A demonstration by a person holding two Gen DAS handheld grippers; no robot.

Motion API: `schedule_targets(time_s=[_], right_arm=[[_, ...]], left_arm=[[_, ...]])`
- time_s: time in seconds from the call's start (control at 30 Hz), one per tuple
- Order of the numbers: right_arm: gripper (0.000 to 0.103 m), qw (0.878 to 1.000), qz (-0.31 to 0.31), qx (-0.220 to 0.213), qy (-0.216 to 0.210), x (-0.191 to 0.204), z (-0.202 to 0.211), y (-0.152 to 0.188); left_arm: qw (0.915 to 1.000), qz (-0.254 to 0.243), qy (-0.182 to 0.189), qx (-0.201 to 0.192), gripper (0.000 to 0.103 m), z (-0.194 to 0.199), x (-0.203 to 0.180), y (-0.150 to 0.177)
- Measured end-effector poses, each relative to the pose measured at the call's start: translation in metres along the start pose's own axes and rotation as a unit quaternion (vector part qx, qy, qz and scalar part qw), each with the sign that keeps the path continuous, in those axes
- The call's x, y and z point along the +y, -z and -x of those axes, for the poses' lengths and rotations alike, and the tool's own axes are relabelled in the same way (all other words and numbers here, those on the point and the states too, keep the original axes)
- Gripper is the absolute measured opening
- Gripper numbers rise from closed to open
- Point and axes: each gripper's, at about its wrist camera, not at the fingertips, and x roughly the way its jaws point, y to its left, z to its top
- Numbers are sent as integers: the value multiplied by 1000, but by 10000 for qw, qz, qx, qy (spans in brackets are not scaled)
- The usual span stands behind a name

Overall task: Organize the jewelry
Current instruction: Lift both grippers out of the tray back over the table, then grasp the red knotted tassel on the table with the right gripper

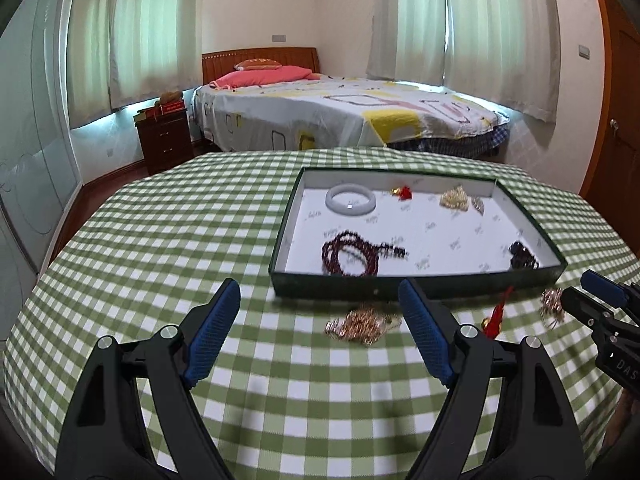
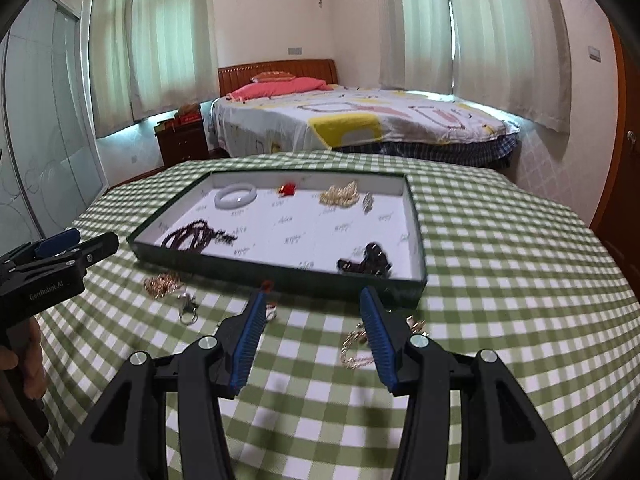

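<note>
I am between pickups: both my tools hang over the green-and-white checked worktop [image 1: 140, 240], and neither holds anything. My left tool [image 1: 320, 324] stands wide, with bare cloth between its blue pads. My right tool [image 2: 316, 330] stands narrower, about half spread, also empty.

The shallow dark-green cardboard tray with a white printed lining [image 1: 416, 286] lies just beyond both tools, and several pieces are already in it. In the tray I count six:
- one white jade-like bangle [image 1: 351, 202]
- one small red-and-gold charm [image 1: 403, 192]
- one heap of pale pearl-like beads [image 1: 454, 199]
- one small silvery piece beside it [image 1: 478, 205]
- one dark-red bead string, coiled [image 1: 352, 254]
- one dark bead bracelet in the near right corner [image 1: 524, 257]

Loose on the cloth, just short of the tray's near wall, I make out three pieces from the left view:
- one gold chain tangle [image 1: 362, 322]
- one red tasselled charm with a gold bead [image 1: 496, 318]
- one rose-gold chain heap [image 1: 552, 306]

The right view also shows a small silvery clasp [image 2: 188, 312], which makes four; blur keeps me from being sure.

So I judge the job past halfway. Next, my left tool should drop onto the gold tangle just beside its right pad, pads straddling the heap, pinch low, then lift over the wall.
</note>
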Motion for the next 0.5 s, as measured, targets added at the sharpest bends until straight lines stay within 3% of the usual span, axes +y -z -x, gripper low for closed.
schedule_targets(time_s=[0.43,0.5], right_arm=[[49,9992,137,316,-202,28,-30,-4],[45,9988,128,406,-223,30,-37,-5]], left_arm=[[9996,108,-263,68,80,-4,25,4],[9994,167,-280,106,80,-6,29,4]])
